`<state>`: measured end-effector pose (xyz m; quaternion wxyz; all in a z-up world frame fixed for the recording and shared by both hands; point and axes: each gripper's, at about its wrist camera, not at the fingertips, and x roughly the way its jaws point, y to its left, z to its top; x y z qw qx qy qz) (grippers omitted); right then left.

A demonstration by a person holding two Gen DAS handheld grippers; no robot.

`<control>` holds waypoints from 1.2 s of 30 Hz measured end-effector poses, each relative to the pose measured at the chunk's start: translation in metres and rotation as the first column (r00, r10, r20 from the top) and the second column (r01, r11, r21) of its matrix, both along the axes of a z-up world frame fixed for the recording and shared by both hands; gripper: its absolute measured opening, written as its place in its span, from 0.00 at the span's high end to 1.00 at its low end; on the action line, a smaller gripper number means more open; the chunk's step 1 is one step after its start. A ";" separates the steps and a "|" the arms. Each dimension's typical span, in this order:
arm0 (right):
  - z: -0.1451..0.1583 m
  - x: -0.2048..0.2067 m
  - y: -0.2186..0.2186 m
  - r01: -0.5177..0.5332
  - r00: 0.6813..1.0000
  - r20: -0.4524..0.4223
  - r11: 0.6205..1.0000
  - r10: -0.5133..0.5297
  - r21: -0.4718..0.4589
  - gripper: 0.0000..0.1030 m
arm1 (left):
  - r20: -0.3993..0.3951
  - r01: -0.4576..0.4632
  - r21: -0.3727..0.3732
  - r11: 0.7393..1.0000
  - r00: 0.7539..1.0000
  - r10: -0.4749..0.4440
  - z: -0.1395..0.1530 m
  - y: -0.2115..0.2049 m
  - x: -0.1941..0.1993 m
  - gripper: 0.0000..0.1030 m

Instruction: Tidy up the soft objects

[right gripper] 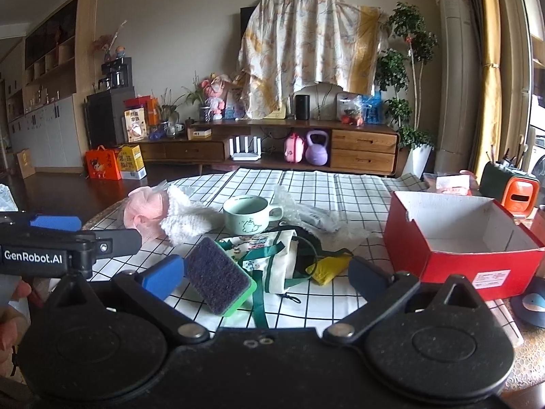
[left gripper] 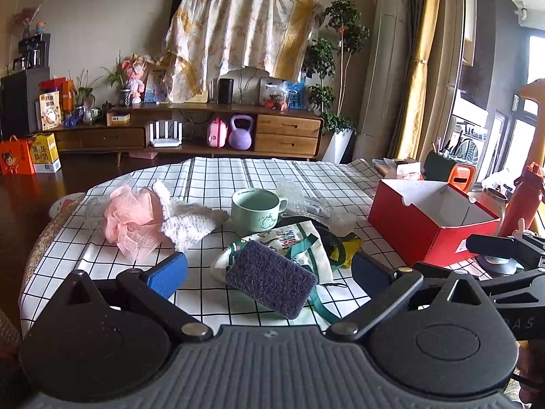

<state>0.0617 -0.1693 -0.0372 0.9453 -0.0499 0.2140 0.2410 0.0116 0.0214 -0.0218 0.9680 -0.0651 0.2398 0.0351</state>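
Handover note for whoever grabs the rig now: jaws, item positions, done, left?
Left gripper: jaws open, empty, above the scrub sponge.
Right gripper: jaws open, empty.
Sponge lies on the printed tote bag; pink bath pouf and white towel lie left of the green mug.
Red box on the right shows nothing inside.
Done: nothing boxed.
Left: all soft items.

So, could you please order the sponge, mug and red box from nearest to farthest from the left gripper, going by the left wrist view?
1. Sponge: between the open fingers of the left gripper, lying on the tote bag.
2. Mug: straight ahead, beyond the bag.
3. Red box: far off to the right, empty.
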 end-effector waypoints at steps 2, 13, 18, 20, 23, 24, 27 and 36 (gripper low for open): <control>-0.004 0.008 0.007 -0.031 0.999 -0.016 0.999 0.031 -0.017 0.00 | -0.006 -0.009 -0.001 1.000 1.000 0.009 -0.003 0.005 0.006 0.00; -0.026 0.050 0.043 -0.221 0.974 -0.074 0.968 0.213 -0.119 0.02 | -0.055 -0.046 0.018 0.999 0.997 0.047 -0.021 0.040 0.057 0.00; -0.039 0.070 0.060 -0.302 0.952 -0.112 0.935 0.285 -0.187 0.05 | -0.075 -0.072 0.026 0.997 0.994 0.073 -0.033 0.066 0.088 0.00; -0.045 0.077 0.067 -0.330 0.942 -0.128 0.921 0.309 -0.208 0.06 | -0.078 -0.062 0.017 0.998 0.995 0.063 -0.037 0.074 0.101 0.00; -0.052 0.088 0.077 -0.365 0.930 -0.141 0.902 0.340 -0.231 0.07 | -0.097 -0.068 0.034 0.997 0.993 0.071 -0.046 0.082 0.124 0.00; -0.055 0.090 0.080 -0.374 0.926 -0.142 0.896 0.349 -0.240 0.07 | -0.106 -0.070 0.037 0.997 0.992 0.073 -0.049 0.085 0.132 0.00; -0.065 0.097 0.091 -0.399 0.916 -0.147 0.874 0.372 -0.276 0.09 | -0.135 -0.088 0.044 0.995 0.987 0.093 -0.061 0.093 0.156 0.00; -0.085 0.116 0.117 -0.452 0.892 -0.166 0.830 0.420 -0.326 0.18 | -0.181 -0.109 0.153 0.982 0.974 0.137 -0.092 0.106 0.217 0.00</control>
